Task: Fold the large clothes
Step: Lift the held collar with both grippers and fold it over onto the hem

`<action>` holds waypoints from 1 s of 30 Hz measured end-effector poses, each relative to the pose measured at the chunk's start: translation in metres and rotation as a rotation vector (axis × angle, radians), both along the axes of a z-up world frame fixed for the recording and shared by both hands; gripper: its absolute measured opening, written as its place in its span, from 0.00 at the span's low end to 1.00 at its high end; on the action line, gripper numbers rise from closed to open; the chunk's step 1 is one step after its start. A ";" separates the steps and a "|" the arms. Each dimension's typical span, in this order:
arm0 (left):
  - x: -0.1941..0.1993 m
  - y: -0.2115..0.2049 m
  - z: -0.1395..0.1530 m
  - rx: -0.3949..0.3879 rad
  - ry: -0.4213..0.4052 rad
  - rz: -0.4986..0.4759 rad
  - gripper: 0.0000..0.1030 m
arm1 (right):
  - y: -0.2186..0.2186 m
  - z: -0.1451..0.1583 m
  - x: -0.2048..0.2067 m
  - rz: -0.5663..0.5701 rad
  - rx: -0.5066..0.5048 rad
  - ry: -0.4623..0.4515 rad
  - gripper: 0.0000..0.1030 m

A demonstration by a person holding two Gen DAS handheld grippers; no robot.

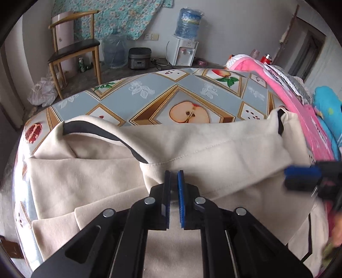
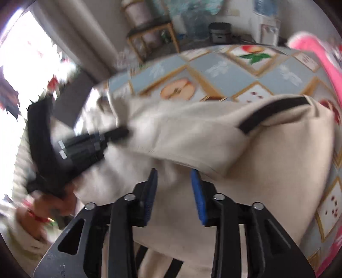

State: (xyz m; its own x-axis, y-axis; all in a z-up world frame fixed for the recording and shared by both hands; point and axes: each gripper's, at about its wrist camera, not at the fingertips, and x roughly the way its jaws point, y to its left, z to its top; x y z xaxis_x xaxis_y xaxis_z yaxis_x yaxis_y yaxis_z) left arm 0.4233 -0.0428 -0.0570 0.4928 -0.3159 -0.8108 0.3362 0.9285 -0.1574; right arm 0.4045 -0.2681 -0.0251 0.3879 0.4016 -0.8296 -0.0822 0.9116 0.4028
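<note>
- A glossy oilcloth table cover (image 1: 192, 90) printed with grey-blue diamonds, gold frames and halved apples is spreading across the table, and it is showing in the right wrist view too (image 2: 215, 70).
- Beyond it a wooden chair with a dark seat (image 1: 73, 50), a crumpled plastic bag (image 1: 42, 92), a clear water jug (image 1: 114, 52), a dark rice cooker (image 1: 139, 57) and a white water dispenser topped by a blue bottle (image 1: 185, 52) are standing on the floor by the wall, under a teal floral cloth (image 1: 111, 15).
- A pile of pink and blue fabrics (image 1: 303, 100) is lying along the table's right edge.
- No writing is reading clearly.
- A large cream garment with black trim (image 1: 89, 184) is lying rumpled on the table's near side, one hemmed layer folding over the rest (image 2: 245, 149).
- The left gripper (image 1: 173, 172) is pinching the folded hem, blue pads nearly together.
- The right gripper (image 2: 173, 172) is hovering over the cloth, pads apart, gripping nothing; the view is blurred.
</note>
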 end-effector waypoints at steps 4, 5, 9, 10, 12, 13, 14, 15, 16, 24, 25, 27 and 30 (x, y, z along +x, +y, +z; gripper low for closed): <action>0.001 0.002 -0.001 -0.013 0.007 0.018 0.07 | -0.030 -0.006 0.016 -0.137 0.087 0.052 0.36; 0.001 0.003 -0.001 -0.021 0.012 0.024 0.07 | -0.034 -0.006 0.016 -0.150 0.139 0.055 0.36; 0.001 0.002 -0.001 -0.017 0.008 0.019 0.07 | -0.049 -0.005 0.016 -0.213 0.192 0.060 0.44; 0.000 0.002 -0.001 -0.015 0.004 0.019 0.07 | -0.048 -0.008 0.017 -0.232 0.166 0.081 0.48; 0.000 0.002 -0.001 -0.013 -0.001 0.023 0.07 | -0.049 -0.020 0.018 -0.252 0.153 0.136 0.48; -0.001 0.001 -0.001 -0.014 -0.001 0.026 0.07 | -0.052 -0.026 0.019 -0.256 0.160 0.162 0.48; -0.001 0.001 -0.002 -0.017 -0.002 0.030 0.07 | -0.051 -0.033 0.022 -0.251 0.168 0.178 0.48; -0.002 0.002 -0.002 -0.019 -0.002 0.033 0.07 | -0.047 -0.039 0.026 -0.244 0.161 0.187 0.46; -0.002 0.002 -0.002 -0.022 -0.004 0.035 0.07 | -0.043 -0.042 0.029 -0.238 0.138 0.187 0.35; -0.009 -0.003 0.000 -0.013 -0.015 0.022 0.07 | -0.025 -0.007 0.031 -0.168 -0.067 0.000 0.10; -0.010 -0.004 -0.001 -0.001 -0.024 0.018 0.07 | -0.024 -0.014 0.032 -0.164 -0.091 0.015 0.10; -0.011 -0.007 -0.002 0.013 -0.034 0.016 0.08 | -0.025 -0.036 0.033 -0.154 -0.134 0.063 0.12; -0.008 -0.006 -0.003 0.004 -0.028 0.022 0.08 | -0.031 -0.033 0.025 -0.161 -0.126 0.039 0.17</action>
